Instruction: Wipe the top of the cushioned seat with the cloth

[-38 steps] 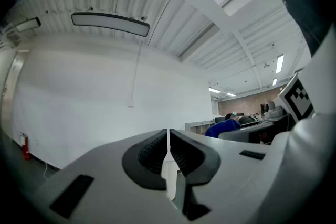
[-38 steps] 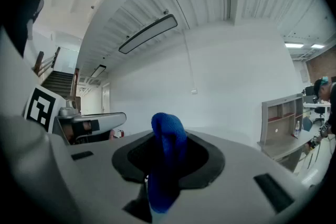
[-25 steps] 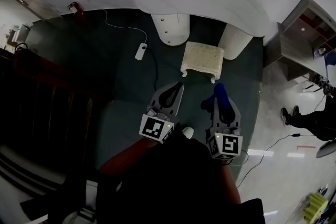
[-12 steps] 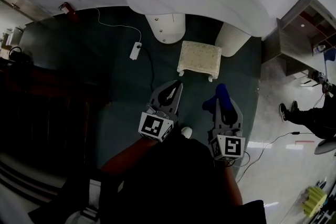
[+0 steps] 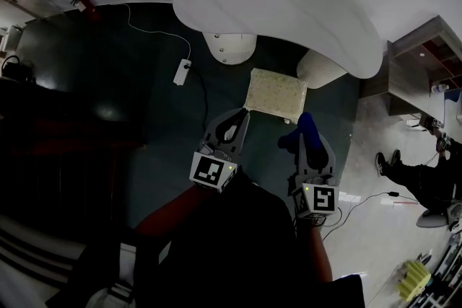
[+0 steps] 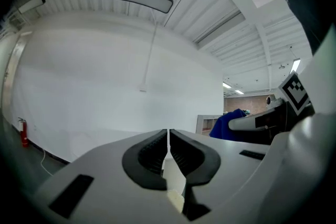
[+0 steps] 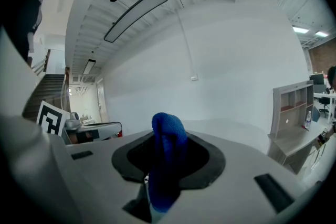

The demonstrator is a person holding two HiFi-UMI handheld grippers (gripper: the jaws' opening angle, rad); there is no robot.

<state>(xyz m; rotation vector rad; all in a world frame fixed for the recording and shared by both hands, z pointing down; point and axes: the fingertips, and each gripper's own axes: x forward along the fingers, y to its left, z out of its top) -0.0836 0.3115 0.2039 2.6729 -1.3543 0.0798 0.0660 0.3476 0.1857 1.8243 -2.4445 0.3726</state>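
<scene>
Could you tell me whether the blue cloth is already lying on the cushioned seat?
No, the blue cloth is clamped in the jaws of the right gripper, and the cushioned seat is bare.

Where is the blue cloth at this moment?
The blue cloth is clamped between the jaws of the right gripper. In the head view it shows right of centre, just short of the cushioned seat.

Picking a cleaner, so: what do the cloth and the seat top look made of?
Cloth: blue matte fabric, perhaps microfibre; fine nubbly texture on its fold. Seat top: pale speckled matte upholstery, probably woven fabric; too distant to confirm.
</scene>
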